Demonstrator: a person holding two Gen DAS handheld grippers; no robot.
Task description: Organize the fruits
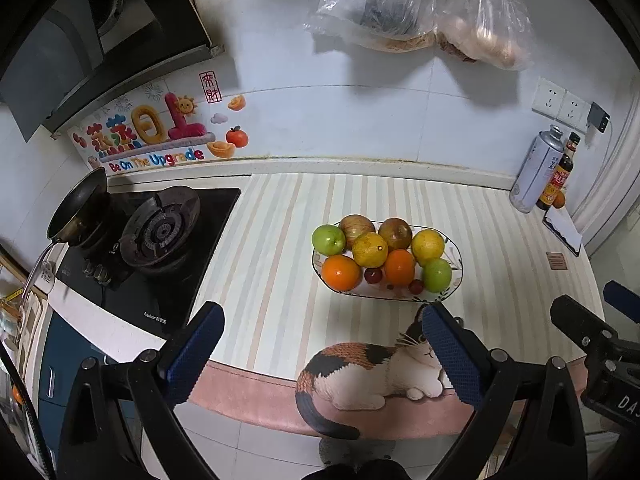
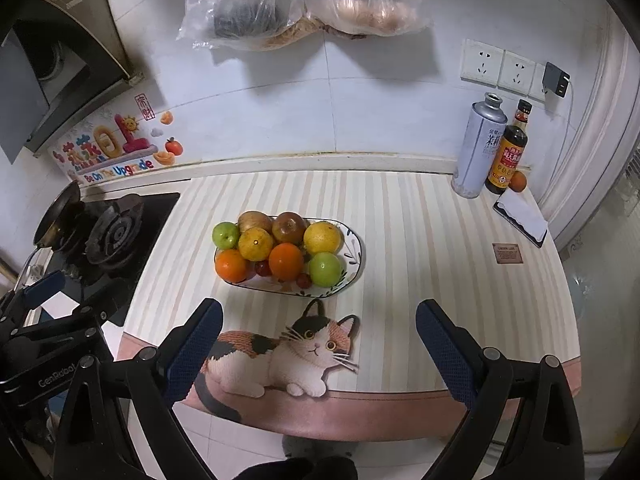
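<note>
Soft, even indoor light; the hanging plastic bags (image 1: 420, 8) cast dim shadows on the wall tiles (image 1: 460, 120) below. Both views are sharp centrally, with strong fisheye bending and black corners.

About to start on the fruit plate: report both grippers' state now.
Left gripper: jaws open, holding nothing.
Right gripper: jaws open, holding nothing.

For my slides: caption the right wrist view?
Open right gripper above a plate of fruit on the striped cat mat.
</note>
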